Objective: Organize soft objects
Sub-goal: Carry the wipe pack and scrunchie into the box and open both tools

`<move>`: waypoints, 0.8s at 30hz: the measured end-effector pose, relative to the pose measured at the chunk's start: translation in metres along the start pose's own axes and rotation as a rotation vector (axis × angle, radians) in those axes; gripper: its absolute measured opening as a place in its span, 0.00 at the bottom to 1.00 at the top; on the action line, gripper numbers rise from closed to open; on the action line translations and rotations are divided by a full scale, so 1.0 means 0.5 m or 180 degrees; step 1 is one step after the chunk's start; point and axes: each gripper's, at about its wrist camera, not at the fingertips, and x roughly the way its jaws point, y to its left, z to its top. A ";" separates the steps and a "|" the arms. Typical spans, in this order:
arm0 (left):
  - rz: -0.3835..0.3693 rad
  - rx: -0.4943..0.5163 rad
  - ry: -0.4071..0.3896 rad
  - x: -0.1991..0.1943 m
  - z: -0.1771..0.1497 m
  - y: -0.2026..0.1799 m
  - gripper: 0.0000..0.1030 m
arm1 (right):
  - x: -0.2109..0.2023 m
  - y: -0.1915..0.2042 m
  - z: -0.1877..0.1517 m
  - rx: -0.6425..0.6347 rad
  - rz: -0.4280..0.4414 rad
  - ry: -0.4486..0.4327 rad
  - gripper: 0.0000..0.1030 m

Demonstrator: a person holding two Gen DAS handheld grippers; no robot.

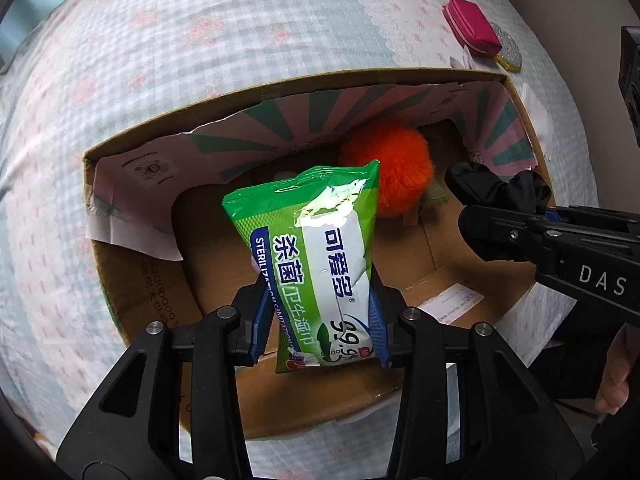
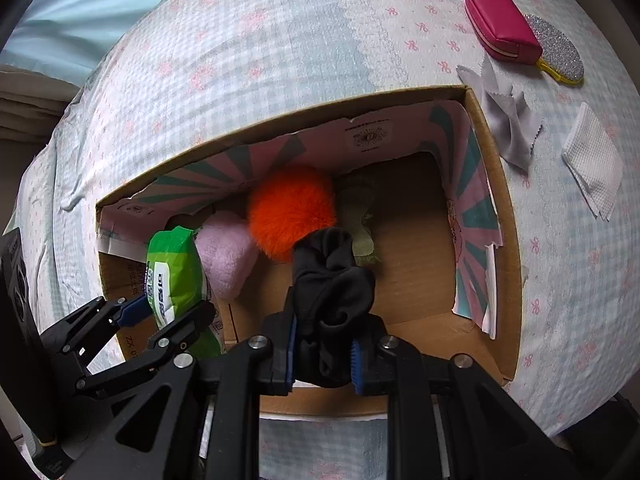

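My left gripper [image 1: 318, 320] is shut on a green wet-wipes pack [image 1: 316, 248] and holds it over the open cardboard box [image 1: 132, 280]. My right gripper [image 2: 322, 354] is shut on a bunched black cloth [image 2: 332, 280] above the same box [image 2: 496, 184]. Inside the box lie an orange fluffy ball [image 2: 290, 212], a pink plush piece [image 2: 226, 256] and a pale green cloth item [image 2: 360, 220]. In the right wrist view the left gripper [image 2: 168, 308] and its wipes pack [image 2: 172, 272] show at the box's left end. In the left wrist view the right gripper [image 1: 496, 216] shows at the right with the black cloth [image 1: 496, 188].
The box sits on a bed with a pale checked sheet [image 2: 240, 60]. Beyond the box's right side lie a magenta case [image 2: 502, 28], a glittery silver oval [image 2: 560, 50], a grey cloth [image 2: 506, 128] and a folded white cloth [image 2: 596, 160].
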 end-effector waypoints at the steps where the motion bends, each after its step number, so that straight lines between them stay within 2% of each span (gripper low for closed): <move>1: -0.0011 0.0025 0.0008 0.001 0.003 -0.001 0.36 | 0.003 -0.003 0.003 0.0016 0.0015 0.0026 0.18; 3: -0.0042 0.0081 -0.0011 -0.002 0.009 -0.005 0.39 | 0.005 -0.007 0.011 0.0044 0.0005 0.0048 0.18; 4: -0.0025 0.0111 -0.0046 -0.005 0.010 -0.007 0.44 | 0.006 -0.008 0.014 0.0045 0.0007 0.0047 0.24; 5: -0.0009 0.0148 -0.0071 -0.008 0.012 -0.010 0.69 | 0.006 -0.010 0.016 0.0058 0.0034 0.0052 0.42; 6: -0.0002 0.0180 -0.0087 -0.011 0.012 -0.012 1.00 | 0.006 -0.013 0.017 0.0094 0.0083 0.0049 0.57; 7: -0.0014 0.0200 -0.0101 -0.014 0.010 -0.013 1.00 | 0.005 -0.018 0.018 0.0131 0.0140 0.0026 0.91; 8: -0.0041 0.0213 -0.0120 -0.017 0.008 -0.014 1.00 | 0.004 -0.021 0.018 0.0156 0.0170 -0.0010 1.00; 11: 0.0004 0.0237 -0.0075 -0.015 0.001 -0.015 1.00 | 0.003 -0.030 0.015 0.0179 0.0189 -0.0006 1.00; 15: -0.0003 0.0117 -0.0071 -0.019 -0.010 -0.007 1.00 | -0.001 -0.036 0.007 0.0204 0.0191 -0.0010 1.00; 24: 0.0055 -0.0076 -0.0268 -0.083 -0.046 0.000 1.00 | -0.060 -0.025 -0.031 0.0043 0.0180 -0.0159 1.00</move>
